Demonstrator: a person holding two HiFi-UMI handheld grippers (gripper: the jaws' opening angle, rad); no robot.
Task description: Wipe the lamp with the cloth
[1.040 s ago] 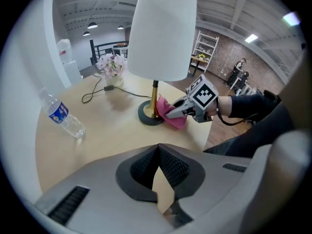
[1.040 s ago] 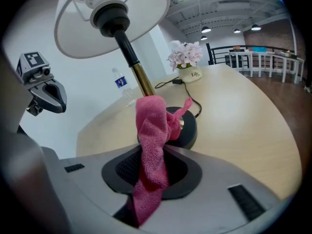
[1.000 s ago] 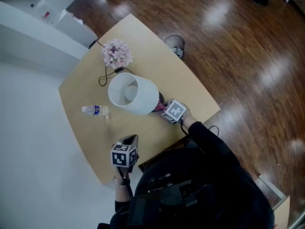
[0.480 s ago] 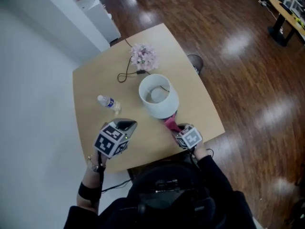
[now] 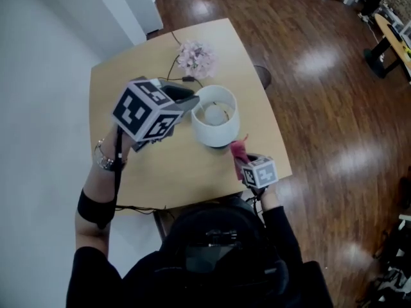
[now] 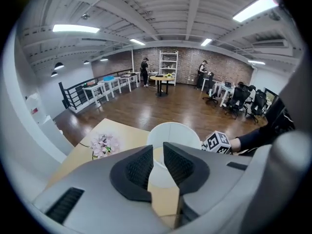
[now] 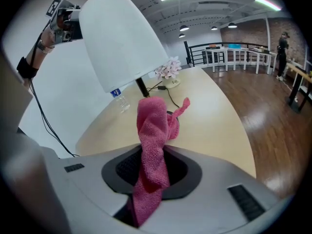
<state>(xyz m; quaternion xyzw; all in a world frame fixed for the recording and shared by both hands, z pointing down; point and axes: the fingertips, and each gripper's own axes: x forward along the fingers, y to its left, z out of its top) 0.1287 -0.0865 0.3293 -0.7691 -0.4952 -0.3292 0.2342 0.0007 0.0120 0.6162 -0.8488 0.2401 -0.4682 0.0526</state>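
The lamp's white shade (image 5: 215,115) stands upright in the middle of the wooden table (image 5: 167,172). My left gripper (image 5: 186,98) is held high beside the shade's left rim. Its jaws are opening, with nothing between them (image 6: 156,157); the shade (image 6: 174,133) lies below and beyond. My right gripper (image 5: 247,165) sits low near the table's front right, shut on a pink cloth (image 5: 239,151). In the right gripper view the cloth (image 7: 153,145) sticks up from the jaws (image 7: 152,167), just short of the tilted-looking shade (image 7: 119,38) and the lamp's base.
A pink flower bunch (image 5: 196,58) and a black cable (image 5: 176,76) lie behind the lamp. A small water bottle (image 7: 118,100) stands left of the lamp. A wire wastebasket (image 5: 262,76) sits on the wood floor by the table's right edge.
My left gripper rose from the table's near edge up beside the shade, and its jaws parted. My right gripper drew the cloth back from the lamp's base and lifted a little.
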